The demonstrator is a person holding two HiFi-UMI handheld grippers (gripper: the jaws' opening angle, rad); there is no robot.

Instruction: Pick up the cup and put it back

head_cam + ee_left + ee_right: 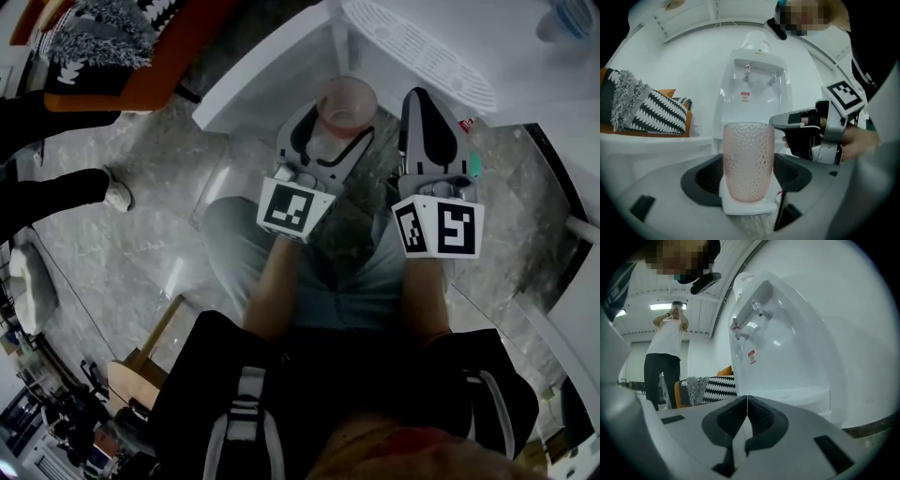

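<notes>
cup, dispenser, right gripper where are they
cup (747,161): left gripper view, dimpled side wall
dispenser (757,91): left gripper view, white front panel
right gripper (746,401): right gripper view, where its tips meet

All 3 views carry strong fisheye distortion: straight edges bow, and the corners of both gripper views fall to black. The head view is dim and contrasty, with a soft sheen on the grey marble floor (141,253) and the white dispenser (412,47) nearly blown out; its bottom edge is blurred. The left gripper view is evenly bright, and the cup (748,161) is sharp against a softer background. In the right gripper view a ceiling light strip (670,306) glows and small highlights glint on the dispenser front.
</notes>
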